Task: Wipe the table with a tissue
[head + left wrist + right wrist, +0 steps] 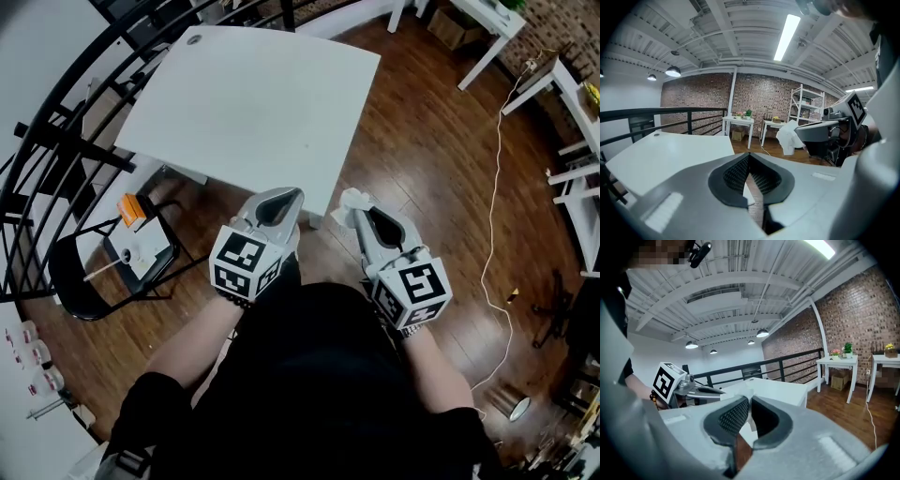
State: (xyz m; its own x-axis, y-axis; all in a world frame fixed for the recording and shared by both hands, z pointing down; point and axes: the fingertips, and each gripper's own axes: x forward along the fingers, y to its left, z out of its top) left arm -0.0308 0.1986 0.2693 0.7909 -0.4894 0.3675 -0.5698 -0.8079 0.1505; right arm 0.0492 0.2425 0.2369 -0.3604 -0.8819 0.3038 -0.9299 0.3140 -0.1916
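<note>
White tissue is pinched at the very tips of the right gripper, whose jaws clamp on it, the crumpled wad bulging out past them. The left gripper has its jaws pressed together on nothing (bare pads meeting). Ahead of both jaw pairs lies the white table.

White tissue, crumpled, pinched in the tips of my right gripper, hanging just off the near corner of the white table. Tabletop smooth, level, with curved edges.
</note>
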